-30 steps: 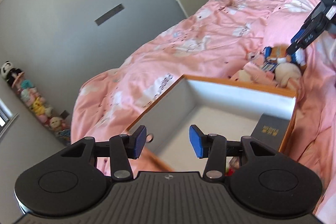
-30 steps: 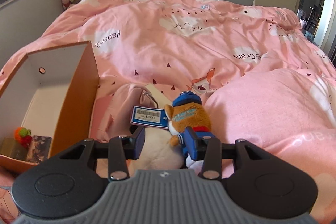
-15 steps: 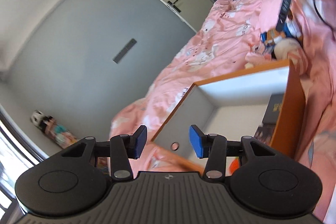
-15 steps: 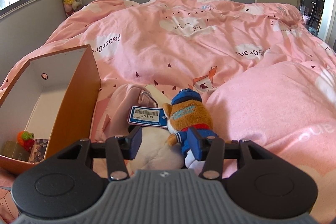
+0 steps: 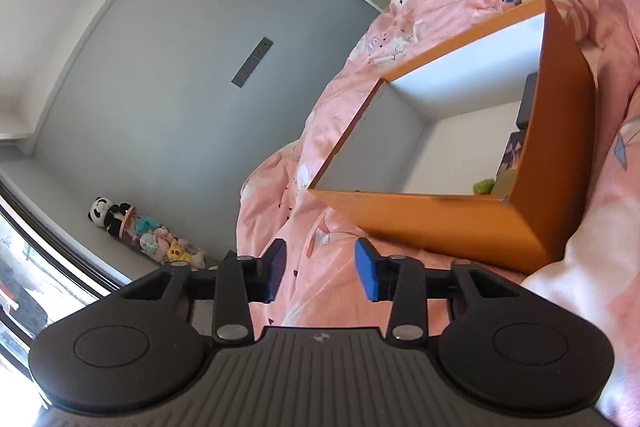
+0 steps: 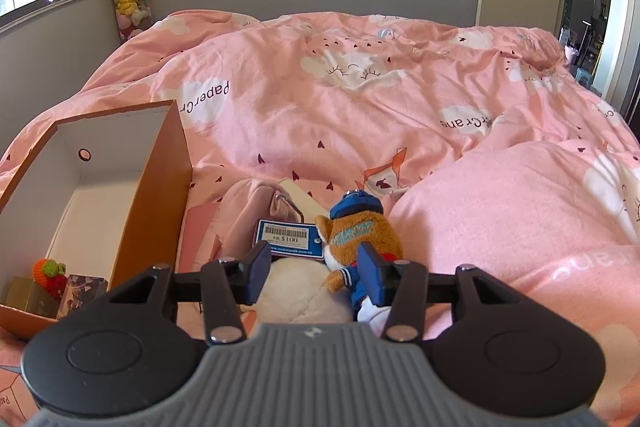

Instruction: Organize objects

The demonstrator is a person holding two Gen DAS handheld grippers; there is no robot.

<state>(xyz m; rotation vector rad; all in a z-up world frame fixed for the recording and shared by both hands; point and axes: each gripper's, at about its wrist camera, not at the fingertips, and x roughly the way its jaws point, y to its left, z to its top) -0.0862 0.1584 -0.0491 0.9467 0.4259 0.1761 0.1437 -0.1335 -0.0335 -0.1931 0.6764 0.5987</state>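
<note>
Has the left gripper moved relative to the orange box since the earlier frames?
Yes. The left gripper has dropped and rolled: the orange box, earlier seen from above between its fingers, now sits above them. Its jaws are closing on nothing.

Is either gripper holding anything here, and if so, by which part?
The left gripper holds nothing; its jaws are closing over bare duvet. The right gripper straddles the plush toy at its body, but a firm grip cannot be told.

A bed with a rumpled pink duvet (image 6: 360,115) carries everything. An open orange box (image 6: 152,195) rests on its left part. Just beside the box lie a pink pouch (image 6: 248,203) and a tagged plush toy (image 6: 360,239).
</note>
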